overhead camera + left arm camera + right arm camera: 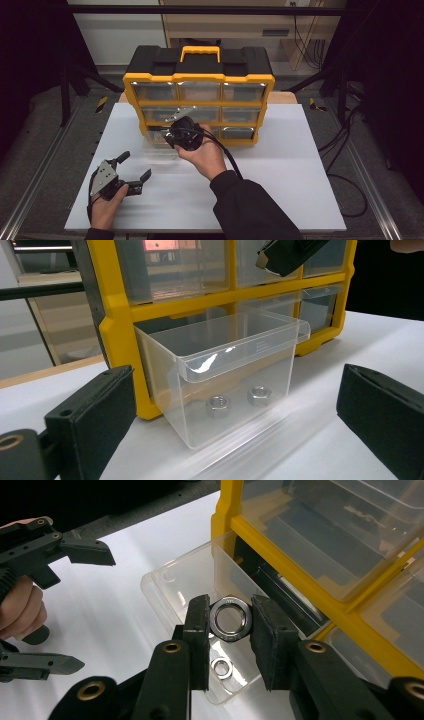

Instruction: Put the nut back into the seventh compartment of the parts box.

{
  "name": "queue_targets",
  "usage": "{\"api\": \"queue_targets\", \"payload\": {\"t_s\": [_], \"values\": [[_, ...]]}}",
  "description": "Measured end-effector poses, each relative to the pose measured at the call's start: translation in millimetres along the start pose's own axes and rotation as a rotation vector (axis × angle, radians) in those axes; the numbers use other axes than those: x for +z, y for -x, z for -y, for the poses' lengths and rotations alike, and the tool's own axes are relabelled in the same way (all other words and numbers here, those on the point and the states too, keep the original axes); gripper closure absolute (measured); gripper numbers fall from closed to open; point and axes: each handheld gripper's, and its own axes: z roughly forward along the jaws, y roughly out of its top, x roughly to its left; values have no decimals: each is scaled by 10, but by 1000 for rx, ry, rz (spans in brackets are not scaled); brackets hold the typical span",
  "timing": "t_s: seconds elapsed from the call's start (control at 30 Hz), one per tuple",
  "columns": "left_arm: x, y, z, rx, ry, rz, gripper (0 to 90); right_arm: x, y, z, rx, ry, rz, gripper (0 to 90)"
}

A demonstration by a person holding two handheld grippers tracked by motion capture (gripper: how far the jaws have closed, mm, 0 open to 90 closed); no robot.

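Observation:
A yellow and black organizer [198, 77] with clear drawers stands at the back of the white board. Its bottom-left drawer [160, 150] is pulled out onto the board. My right gripper [169, 136] hovers over that drawer, shut on a steel nut [231, 635]. Below the held nut, another nut [222, 668] lies on the drawer [170, 585] floor. In the left gripper view the drawer [250, 385] holds two nuts [218, 405] [259, 395]. My left gripper [136, 165] rests open on the board in front of the drawer, nothing between its fingers [95, 415].
The white board [280, 165] has bare room to the right of and in front of the organizer. The other drawers [242, 91] are pushed in. Dark floor, cables [345, 165] and metal rails [30, 195] surround the board.

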Motion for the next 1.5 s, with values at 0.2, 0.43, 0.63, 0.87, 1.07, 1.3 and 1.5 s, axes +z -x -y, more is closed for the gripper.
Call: {"api": "queue_targets", "payload": {"t_s": [0.2, 0.43, 0.63, 0.87, 1.07, 1.3, 1.5], "values": [[-1, 0, 0, 0, 1, -1, 23, 31, 12, 7, 4, -6, -1, 698], [-1, -1, 0, -1, 1, -1, 23, 76, 13, 14, 2, -21, -2, 698], [-1, 1, 0, 1, 0, 0, 24, 125, 24, 17, 14, -27, -5, 698], [0, 1, -1, 2, 0, 0, 23, 197, 25, 25, 20, -49, -3, 698], [-3, -2, 1, -1, 1, -2, 23, 208, 21, 39, 35, -50, -10, 589], [2, 5, 0, 4, -3, 0, 23, 74, -10, 53, 31, 1, -4, 502], [5, 10, 4, 8, -8, -1, 23, -47, -57, 147, 25, 31, 3, 358]]}}
